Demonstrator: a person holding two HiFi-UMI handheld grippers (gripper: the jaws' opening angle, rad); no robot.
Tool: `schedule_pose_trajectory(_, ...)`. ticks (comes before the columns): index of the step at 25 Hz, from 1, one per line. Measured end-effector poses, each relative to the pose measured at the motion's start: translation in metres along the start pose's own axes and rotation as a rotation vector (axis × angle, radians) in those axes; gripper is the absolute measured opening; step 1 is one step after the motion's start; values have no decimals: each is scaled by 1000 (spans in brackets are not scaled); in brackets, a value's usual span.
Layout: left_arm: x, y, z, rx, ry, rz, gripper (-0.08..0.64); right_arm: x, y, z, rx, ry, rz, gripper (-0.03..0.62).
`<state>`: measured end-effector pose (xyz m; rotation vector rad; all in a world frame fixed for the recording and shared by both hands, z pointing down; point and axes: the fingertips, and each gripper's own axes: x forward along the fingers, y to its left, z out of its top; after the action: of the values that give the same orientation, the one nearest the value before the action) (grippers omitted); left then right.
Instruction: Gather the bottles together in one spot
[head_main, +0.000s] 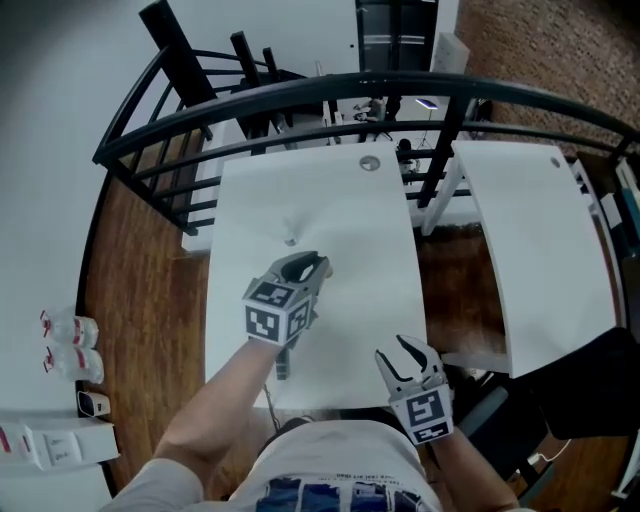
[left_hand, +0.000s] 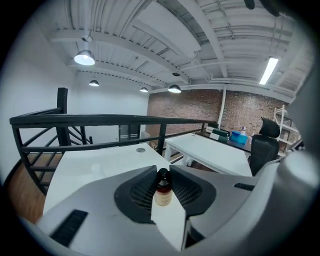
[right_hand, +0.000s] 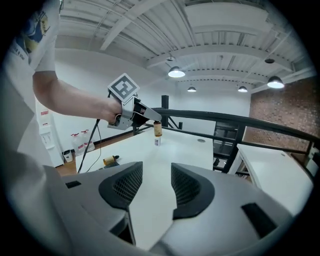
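Note:
My left gripper (head_main: 304, 268) is over the middle of the white table (head_main: 350, 220), shut on a small amber bottle (left_hand: 163, 188) with a black cap and a beige label. The bottle stands upright between the pads. In the right gripper view the held bottle (right_hand: 158, 128) hangs just above a small pale bottle (right_hand: 157, 142) standing on the table; the same pale bottle (head_main: 291, 240) shows in the head view. Another amber bottle (right_hand: 111, 160) lies on its side near the table's front left. My right gripper (head_main: 406, 353) is open and empty at the front right edge.
A black railing (head_main: 300, 95) curves round the table's far and left sides. A second white table (head_main: 540, 240) stands to the right across a gap. A round cable hole (head_main: 370, 163) sits at the far edge. Plastic water bottles (head_main: 70, 345) rest at the far left.

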<state>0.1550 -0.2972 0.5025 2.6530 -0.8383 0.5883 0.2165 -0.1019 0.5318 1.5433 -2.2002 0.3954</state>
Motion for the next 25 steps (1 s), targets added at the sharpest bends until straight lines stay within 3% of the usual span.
schedule_pose_trajectory(8, 76, 58, -13, 36, 0, 159, 77, -15, -45, -40, 47, 71, -24, 206)
schedule_pose_trajectory(17, 141, 105, -49, 68, 36, 228, 77, -23, -84, -72, 116, 130, -86, 206)
schedule_pose_trajectory(25, 155, 115, -72, 83, 59, 257, 80, -26, -92, -84, 141, 151, -105, 204)
